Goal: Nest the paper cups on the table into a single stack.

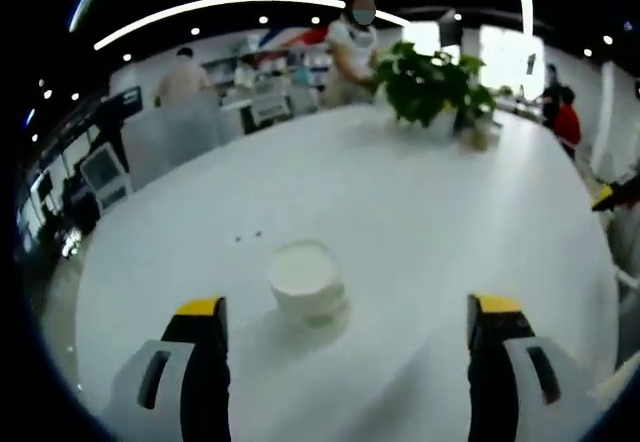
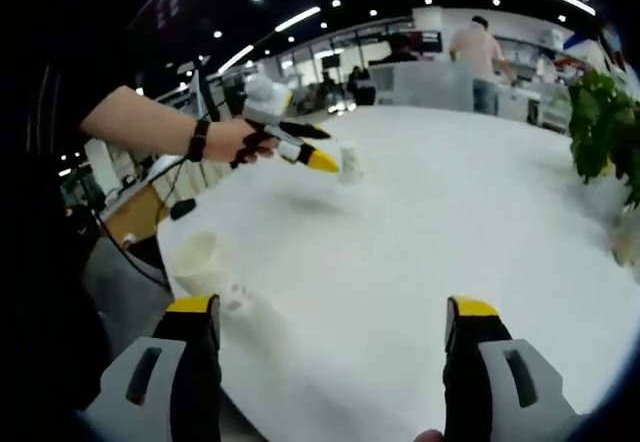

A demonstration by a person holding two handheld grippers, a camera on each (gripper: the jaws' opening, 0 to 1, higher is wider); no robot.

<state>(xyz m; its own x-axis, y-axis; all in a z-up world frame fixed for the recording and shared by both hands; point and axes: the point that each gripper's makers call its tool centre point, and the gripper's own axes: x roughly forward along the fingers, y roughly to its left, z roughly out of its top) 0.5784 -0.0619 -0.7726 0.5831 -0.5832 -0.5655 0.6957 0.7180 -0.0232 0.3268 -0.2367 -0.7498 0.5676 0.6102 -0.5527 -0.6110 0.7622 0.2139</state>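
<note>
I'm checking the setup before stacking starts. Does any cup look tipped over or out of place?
One paper cup lies on its side at the table edge, its mouth facing sideways. The cup between the left gripper's open jaws stands upright.

Each claw has black jaws with yellow tips and grey housings; the person's wrist wears a black band.

Both views low over shared white table, facing plant.

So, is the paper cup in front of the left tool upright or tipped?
Upright: the paper cup stands on the table, its open mouth facing up, between the open left tool.
</note>
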